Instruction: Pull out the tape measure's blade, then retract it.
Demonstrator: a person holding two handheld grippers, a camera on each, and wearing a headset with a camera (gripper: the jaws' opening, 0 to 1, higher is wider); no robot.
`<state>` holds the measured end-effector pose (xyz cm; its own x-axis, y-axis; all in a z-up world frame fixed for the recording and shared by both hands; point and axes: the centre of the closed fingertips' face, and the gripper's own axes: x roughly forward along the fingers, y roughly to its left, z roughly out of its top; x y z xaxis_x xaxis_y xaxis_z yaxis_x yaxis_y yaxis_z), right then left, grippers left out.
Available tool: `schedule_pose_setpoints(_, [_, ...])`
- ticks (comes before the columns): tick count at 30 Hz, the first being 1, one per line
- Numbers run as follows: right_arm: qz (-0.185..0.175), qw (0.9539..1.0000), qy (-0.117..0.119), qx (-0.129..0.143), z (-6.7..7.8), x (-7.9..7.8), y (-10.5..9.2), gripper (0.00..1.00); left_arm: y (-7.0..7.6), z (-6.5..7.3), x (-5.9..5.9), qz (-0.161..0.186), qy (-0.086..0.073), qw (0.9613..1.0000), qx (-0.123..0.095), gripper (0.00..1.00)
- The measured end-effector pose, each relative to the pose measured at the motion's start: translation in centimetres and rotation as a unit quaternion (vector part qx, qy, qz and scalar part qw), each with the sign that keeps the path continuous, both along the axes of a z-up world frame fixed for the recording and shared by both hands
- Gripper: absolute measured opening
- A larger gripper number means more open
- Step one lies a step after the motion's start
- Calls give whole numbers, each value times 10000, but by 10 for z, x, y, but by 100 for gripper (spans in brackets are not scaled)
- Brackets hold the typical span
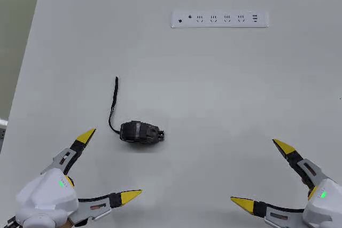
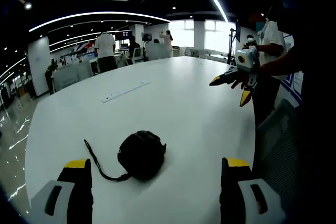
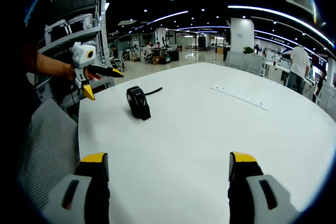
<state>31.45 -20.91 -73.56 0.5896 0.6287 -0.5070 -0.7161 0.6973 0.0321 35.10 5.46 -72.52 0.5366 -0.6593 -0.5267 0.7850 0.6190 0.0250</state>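
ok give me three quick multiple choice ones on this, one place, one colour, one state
1. The tape measure lies: A) on the table, nearer the left tool than the right tool; B) in a tool's grip; C) on the floor.
2. The tool tips are: A) red; B) blue; C) yellow.
3. Both tools are: A) shut, empty; B) open, empty; C) shut on the tape measure.
Answers: A, it sits just past the left tool's tips; C, all four tips show yellow; B, jaws spread wide, nothing between them.
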Motion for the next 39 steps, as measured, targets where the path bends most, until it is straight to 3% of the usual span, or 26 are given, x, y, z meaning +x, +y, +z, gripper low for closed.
schedule_pose_setpoints(14, [124,9999,-3,-58,1,6,0,95,-1,1,9,-112,-15,9999,93,100])
schedule_pose_setpoints(20, [325,9994,-7,-86,0,15,4,94,-6,-2,19,-267,18,9996,117,98])
schedule_pose_setpoints(39, [983,9950,-30,-154,-6,36,29,82,-16,-13,35,-878,167,9954,336,82])
